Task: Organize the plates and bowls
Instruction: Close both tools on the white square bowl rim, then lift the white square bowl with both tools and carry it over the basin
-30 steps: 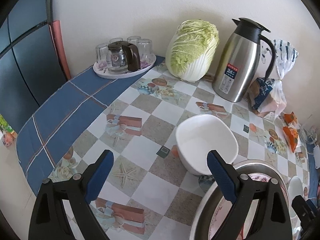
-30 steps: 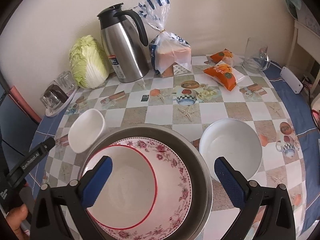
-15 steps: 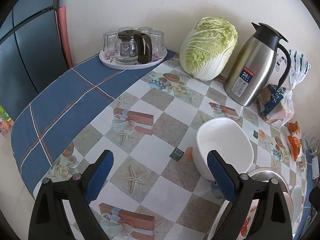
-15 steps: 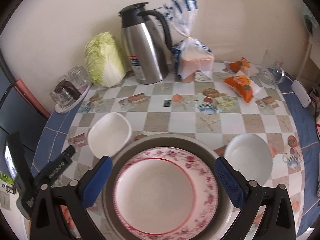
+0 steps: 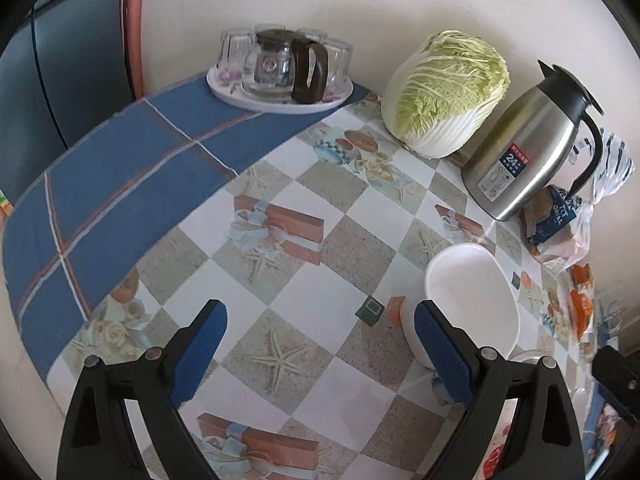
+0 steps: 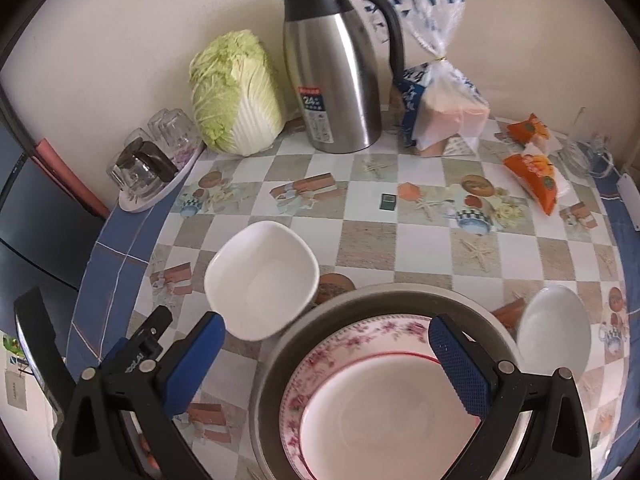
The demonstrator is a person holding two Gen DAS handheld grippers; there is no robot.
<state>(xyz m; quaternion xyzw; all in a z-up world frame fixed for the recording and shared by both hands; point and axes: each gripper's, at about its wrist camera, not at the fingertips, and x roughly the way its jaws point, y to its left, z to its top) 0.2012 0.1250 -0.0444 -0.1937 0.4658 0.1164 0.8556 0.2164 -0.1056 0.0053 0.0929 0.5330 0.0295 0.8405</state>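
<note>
Your left wrist camera: low over table's left edge [image 5: 100, 184], facing across toward wall, square bowl [image 5: 472, 300] close at right. Your right wrist camera: higher, above plate stack [image 6: 372, 408], facing wall. Both views share square bowl [image 6: 260, 280], cabbage [image 5: 444, 92] [image 6: 236, 92], flask [image 5: 532, 148] [image 6: 336, 68], glass tray [image 5: 280, 96] [image 6: 160, 184].

White square bowl [image 6: 262, 280], pink-flowered red-ringed plate [image 6: 360, 364], blue-bordered checked tablecloth [image 6: 420, 240], blue fingers [image 6: 460, 364]
</note>
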